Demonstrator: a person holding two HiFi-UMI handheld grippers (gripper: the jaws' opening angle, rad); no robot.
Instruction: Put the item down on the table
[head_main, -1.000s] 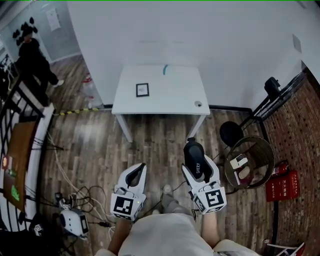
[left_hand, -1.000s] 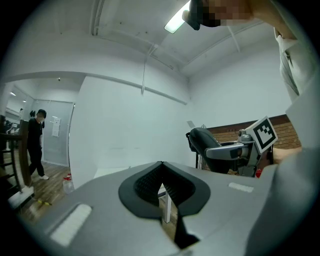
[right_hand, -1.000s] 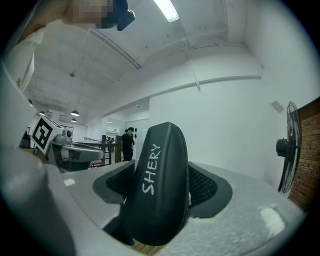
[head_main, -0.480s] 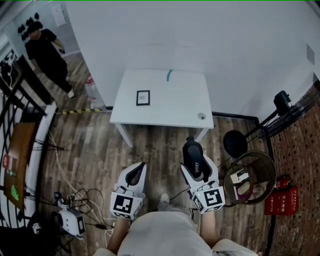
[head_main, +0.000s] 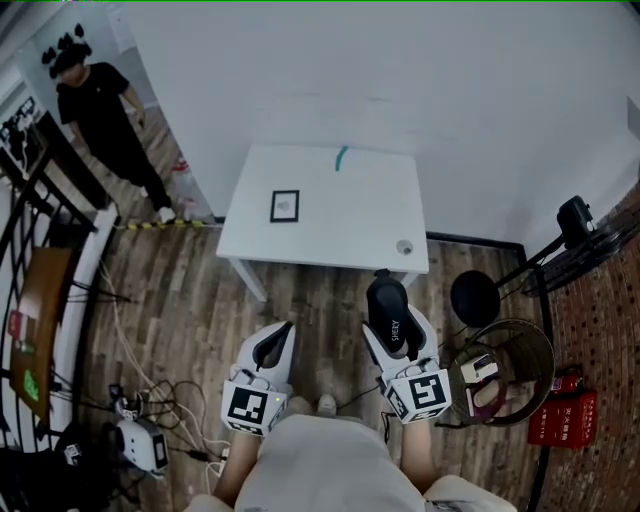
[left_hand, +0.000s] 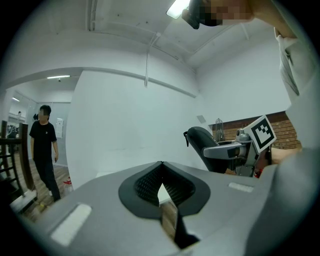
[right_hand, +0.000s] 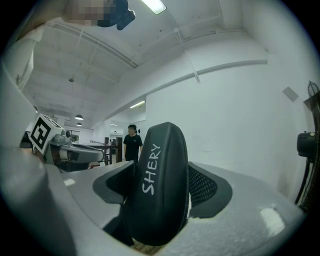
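Note:
My right gripper (head_main: 389, 303) is shut on a black oval case (head_main: 390, 322) with white lettering, which fills the space between the jaws in the right gripper view (right_hand: 155, 190). It hangs over the wood floor just in front of the white table (head_main: 330, 225). My left gripper (head_main: 272, 344) is held beside it at the left, shut and with nothing in it; in the left gripper view its jaws (left_hand: 161, 166) meet at the tips. That view also has the black case (left_hand: 200, 142) at the right.
On the table lie a small framed square (head_main: 284, 206), a teal item (head_main: 342, 158) and a small round thing (head_main: 404, 246). A wire basket (head_main: 510, 340), black stool (head_main: 475, 297) and red extinguishers (head_main: 560, 412) stand right. Cables (head_main: 150, 405) lie left. A person in black (head_main: 105, 110) walks at back left.
The table has come slightly nearer to both grippers in the head view. The person at back left has walked to the right. Both grippers keep their pose, the case still held.

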